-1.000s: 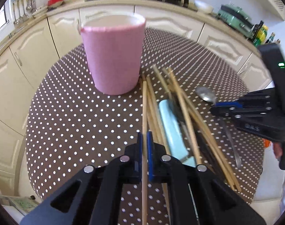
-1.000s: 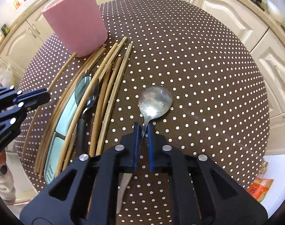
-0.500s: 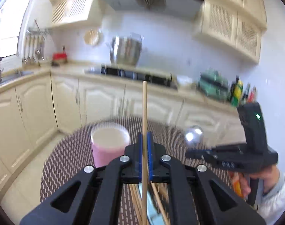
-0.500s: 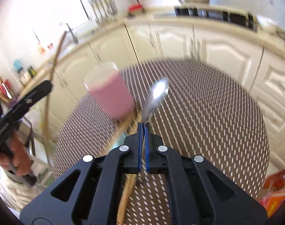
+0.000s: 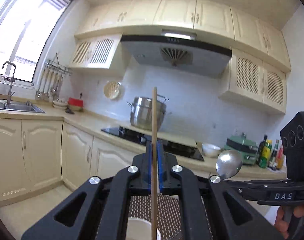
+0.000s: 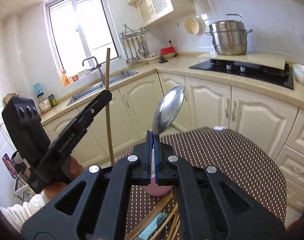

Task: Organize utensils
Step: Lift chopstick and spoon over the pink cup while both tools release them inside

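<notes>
My left gripper (image 5: 154, 146) is shut on a wooden chopstick (image 5: 154, 116) that stands upright, high above the table. In the right wrist view that same left gripper (image 6: 106, 96) and chopstick (image 6: 108, 108) show at the left. My right gripper (image 6: 152, 138) is shut on the handle of a metal spoon (image 6: 169, 110), bowl tilted upward. The spoon (image 5: 229, 164) also appears at the right of the left wrist view. Below, the pink cup (image 6: 158, 190) is mostly hidden by the gripper body; its white rim (image 5: 139, 223) shows in the left wrist view.
More chopsticks (image 6: 168, 208) and a light blue utensil (image 6: 154, 224) lie on the brown dotted round table (image 6: 232, 160). Cream cabinets, a sink (image 6: 103, 84), a hob with a steel pot (image 6: 229, 38) and a white bowl (image 6: 302, 74) ring the room.
Both grippers have lifted their utensils off the table and tilted up toward level. The chopstick and spoon now stand in the air above the cup and table.
</notes>
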The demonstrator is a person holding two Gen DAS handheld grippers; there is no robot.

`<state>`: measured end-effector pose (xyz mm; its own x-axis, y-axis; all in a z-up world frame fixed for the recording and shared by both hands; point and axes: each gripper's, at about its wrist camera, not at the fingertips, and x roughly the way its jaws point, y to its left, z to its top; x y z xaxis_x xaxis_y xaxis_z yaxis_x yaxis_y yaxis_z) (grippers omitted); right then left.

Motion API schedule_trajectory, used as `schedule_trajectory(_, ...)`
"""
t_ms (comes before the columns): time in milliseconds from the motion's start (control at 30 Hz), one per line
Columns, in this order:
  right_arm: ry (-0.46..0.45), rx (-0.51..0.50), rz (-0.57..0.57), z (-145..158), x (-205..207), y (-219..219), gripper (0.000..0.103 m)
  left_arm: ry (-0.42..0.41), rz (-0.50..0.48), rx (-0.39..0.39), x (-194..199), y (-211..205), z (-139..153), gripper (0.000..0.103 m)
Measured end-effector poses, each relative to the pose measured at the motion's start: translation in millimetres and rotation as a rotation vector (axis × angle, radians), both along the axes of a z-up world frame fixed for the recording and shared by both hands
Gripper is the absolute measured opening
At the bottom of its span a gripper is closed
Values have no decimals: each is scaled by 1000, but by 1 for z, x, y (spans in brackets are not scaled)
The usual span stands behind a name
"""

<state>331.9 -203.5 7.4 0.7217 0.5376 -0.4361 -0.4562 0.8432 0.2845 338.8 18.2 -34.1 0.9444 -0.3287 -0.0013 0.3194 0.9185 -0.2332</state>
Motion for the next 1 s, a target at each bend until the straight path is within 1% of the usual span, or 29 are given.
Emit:
schedule_trajectory(67,-7,-14,-3,-1,9,8,2,-12,3,-22,8,2,0,5)
schedule_trajectory(133,-10,-38,-8,-6,18,15,2,-45,36,-30,12,4,-2,5)
schedule_trajectory(267,19,-67,-6,-27,27,25,2,-54,71,-5,22,3,-17,5)
schedule_trajectory(433,49,-94,-2,-49,25,31,2,24,80,16,30,3,-39,5)
schedule_trajectory(600,54,-124,-7,-59,22,40,2,102,78,50,28,7,-55,5)
schedule_trajectory(700,56,-129,-13,-63,20,43,2,141,82,64,24,9,-59,6)
schedule_trajectory(733,58,-130,-17,-64,19,44,2,156,82,72,24,9,-59,9)
schedule_trajectory(767,61,-130,-20,-65,19,45,2,180,87,85,22,9,-60,23)
schedule_trajectory(833,68,-128,-25,-68,19,46,2,207,111,100,18,11,-59,44)
schedule_trajectory(900,71,-130,-31,-70,18,48,2,218,122,111,11,13,-58,45)
schedule_trajectory(967,76,-129,-36,-72,17,49,2,240,153,144,5,13,-56,55)
schedule_trajectory(1000,77,-130,-39,-73,16,50,2,247,166,159,3,14,-55,55)
